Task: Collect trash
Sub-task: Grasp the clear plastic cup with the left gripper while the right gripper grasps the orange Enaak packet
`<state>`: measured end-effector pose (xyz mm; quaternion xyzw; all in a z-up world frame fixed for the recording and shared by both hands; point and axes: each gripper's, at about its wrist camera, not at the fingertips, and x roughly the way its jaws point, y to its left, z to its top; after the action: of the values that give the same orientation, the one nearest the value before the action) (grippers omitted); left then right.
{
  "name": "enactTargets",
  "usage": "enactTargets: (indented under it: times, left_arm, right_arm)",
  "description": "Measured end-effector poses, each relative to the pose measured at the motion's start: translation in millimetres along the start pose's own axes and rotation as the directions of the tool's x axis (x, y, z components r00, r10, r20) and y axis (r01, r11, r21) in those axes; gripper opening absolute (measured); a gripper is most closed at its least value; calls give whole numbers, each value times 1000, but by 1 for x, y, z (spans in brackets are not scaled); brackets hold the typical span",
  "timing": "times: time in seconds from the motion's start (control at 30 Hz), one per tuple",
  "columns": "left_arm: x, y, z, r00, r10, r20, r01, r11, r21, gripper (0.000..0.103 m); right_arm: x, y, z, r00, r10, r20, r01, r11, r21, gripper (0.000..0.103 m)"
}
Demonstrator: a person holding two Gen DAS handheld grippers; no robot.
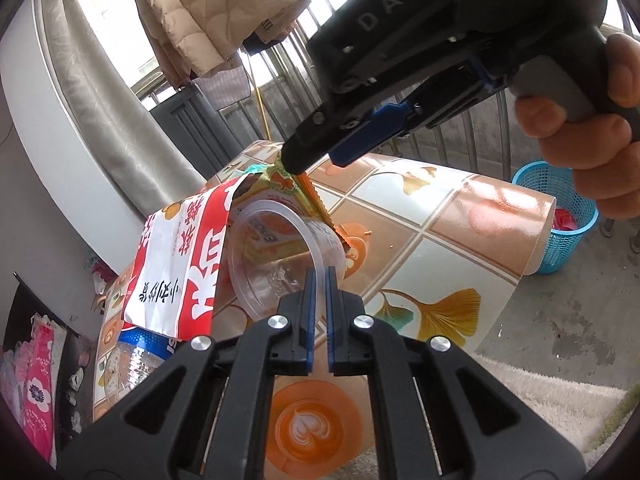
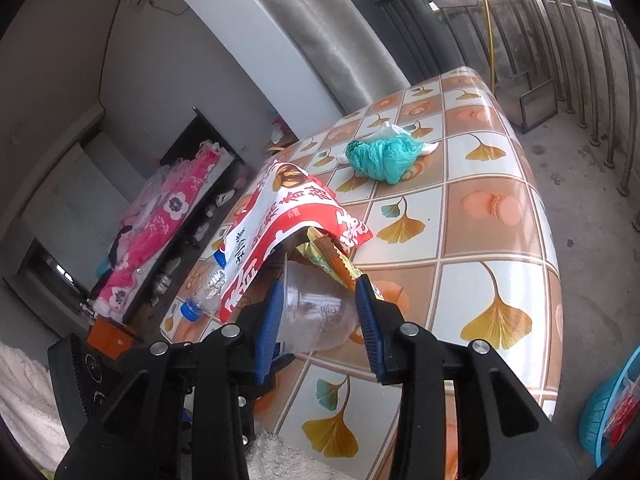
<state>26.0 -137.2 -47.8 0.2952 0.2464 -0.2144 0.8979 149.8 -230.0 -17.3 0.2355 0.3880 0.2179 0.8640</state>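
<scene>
clear cup rim pinched in left hand-held gripper

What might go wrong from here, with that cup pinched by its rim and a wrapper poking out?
1. The left gripper pinches only the thin rim of the tilted clear cup, which might flex and slip free.
2. The yellow wrapper sticks out of the cup, and the right gripper is open, so it may fall out.
3. The red-and-white bag drapes over the cup and could be dragged along.
</scene>
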Motion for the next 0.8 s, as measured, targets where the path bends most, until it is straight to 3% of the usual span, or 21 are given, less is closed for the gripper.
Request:
enactTargets:
  times: [0.27, 0.4, 0.8]
  left_arm:
    - [-1, -1, 0, 1000, -2, -2, 2, 1000, -7, 3]
    - [-1, -1, 0, 1000, -2, -2, 2, 1000, -7, 3]
    - [-8, -4, 1, 1000, -3, 22, 3, 1000, 1, 2]
  right_arm:
    - [21, 4, 14, 1000, 20, -22, -20, 999, -34, 37]
    - [27, 3, 14, 999, 19, -39, -21, 999, -37, 24]
    - [2, -1, 4, 1000, -26, -15, 25, 998, -49, 19]
